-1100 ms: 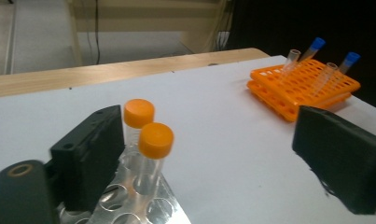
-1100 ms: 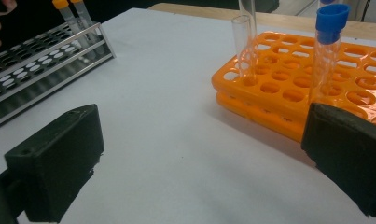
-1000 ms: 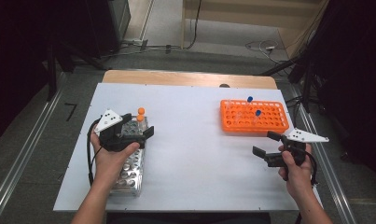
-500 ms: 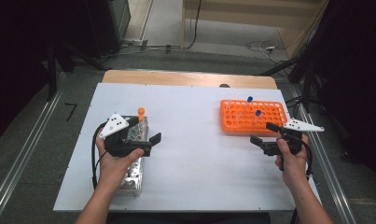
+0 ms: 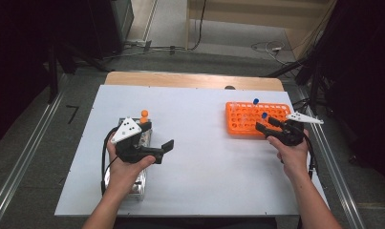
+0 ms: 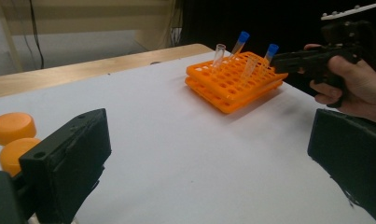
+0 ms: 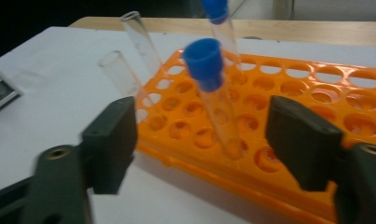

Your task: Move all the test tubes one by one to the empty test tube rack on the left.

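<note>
- Legible text, labels, brands, numbers, signs: none in any view.
- Orange tube rack: plain moulded surface, no readable marking.
- Blue-capped tubes: clear walls, no printing that can be made out.
- Grey three-cornered plate on the left gripper: small dark dots, no characters.
- Counter: plain white, unmarked.

Bright table, dark surroundings, slight blur

Orange rack, blue-capped clear tubes, orange caps, black claws, white table.
</note>
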The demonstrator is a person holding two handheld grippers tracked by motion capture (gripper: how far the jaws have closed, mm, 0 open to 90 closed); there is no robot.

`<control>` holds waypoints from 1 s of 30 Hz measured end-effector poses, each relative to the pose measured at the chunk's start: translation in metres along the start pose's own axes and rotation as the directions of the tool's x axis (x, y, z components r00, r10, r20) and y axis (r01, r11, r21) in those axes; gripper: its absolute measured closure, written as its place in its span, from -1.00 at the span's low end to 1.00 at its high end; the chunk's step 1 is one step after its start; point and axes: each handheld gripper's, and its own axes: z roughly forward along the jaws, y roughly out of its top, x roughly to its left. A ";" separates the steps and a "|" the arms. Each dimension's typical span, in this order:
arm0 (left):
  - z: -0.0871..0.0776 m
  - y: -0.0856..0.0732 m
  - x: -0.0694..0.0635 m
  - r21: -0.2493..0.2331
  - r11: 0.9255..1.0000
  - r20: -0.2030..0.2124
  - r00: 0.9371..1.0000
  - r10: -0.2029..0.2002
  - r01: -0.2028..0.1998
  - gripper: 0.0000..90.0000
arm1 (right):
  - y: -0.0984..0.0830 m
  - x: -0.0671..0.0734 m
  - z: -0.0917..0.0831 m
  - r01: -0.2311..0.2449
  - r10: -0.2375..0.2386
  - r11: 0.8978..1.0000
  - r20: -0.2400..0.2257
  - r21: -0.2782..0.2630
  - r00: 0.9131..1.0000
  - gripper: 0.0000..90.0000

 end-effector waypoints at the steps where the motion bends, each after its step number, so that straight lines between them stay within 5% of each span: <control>1: 0.001 0.000 -0.001 0.002 1.000 0.004 1.000 -0.001 0.001 -1.00 | -0.001 -0.002 0.003 0.002 -0.002 1.000 0.007 0.002 1.000 -0.28; 14: 0.007 -0.002 -0.008 0.019 1.000 0.024 1.000 0.015 -0.016 -1.00 | -0.013 -0.001 0.024 0.066 -0.067 0.998 0.104 0.019 0.992 0.52; 21: 0.008 -0.003 -0.009 0.027 1.000 0.026 1.000 0.015 -0.015 -1.00 | -0.019 0.001 0.026 0.101 -0.099 0.995 0.155 -0.006 0.983 0.66; 30: 0.010 -0.004 -0.012 0.033 0.999 0.030 0.999 0.020 -0.021 -1.00 | -0.012 0.001 0.015 0.093 -0.084 0.994 0.136 -0.065 0.987 0.67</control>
